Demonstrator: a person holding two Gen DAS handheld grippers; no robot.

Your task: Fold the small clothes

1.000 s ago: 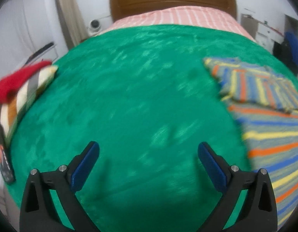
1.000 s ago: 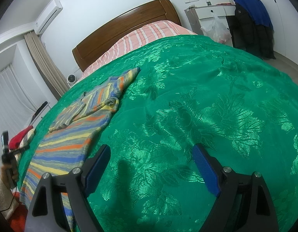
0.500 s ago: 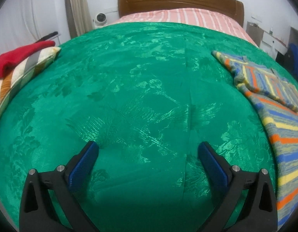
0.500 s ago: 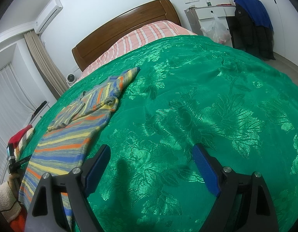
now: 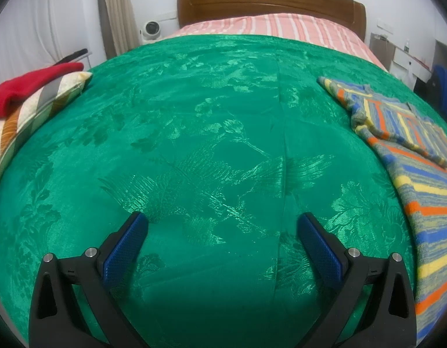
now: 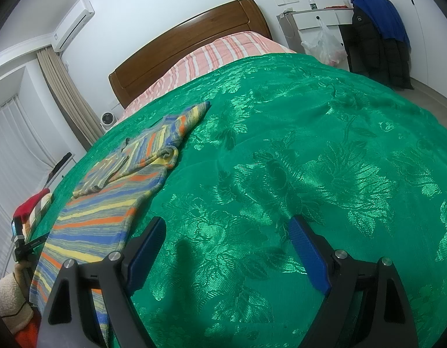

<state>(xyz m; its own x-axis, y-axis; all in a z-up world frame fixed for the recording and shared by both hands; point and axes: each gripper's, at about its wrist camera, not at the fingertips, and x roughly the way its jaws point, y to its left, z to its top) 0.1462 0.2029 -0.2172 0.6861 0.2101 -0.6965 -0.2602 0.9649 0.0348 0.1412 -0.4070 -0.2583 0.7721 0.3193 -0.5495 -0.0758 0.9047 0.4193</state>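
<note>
left gripper [image 5: 222, 226]: jaws apart, empty | right gripper [image 6: 226, 232]: jaws apart, empty | multicoloured striped knitted sweater [image 6: 113, 200]: partly folded on shiny green patterned bedspread [image 6: 310, 159]

Striped sweater [image 6: 107, 203] lies flat on green bedspread [image 6: 281, 159] — sleeve folded over.

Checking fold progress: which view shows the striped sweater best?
The right wrist view: the striped sweater shows nearly whole, one sleeve folded across it. The left wrist view crops it at the right edge.
</note>
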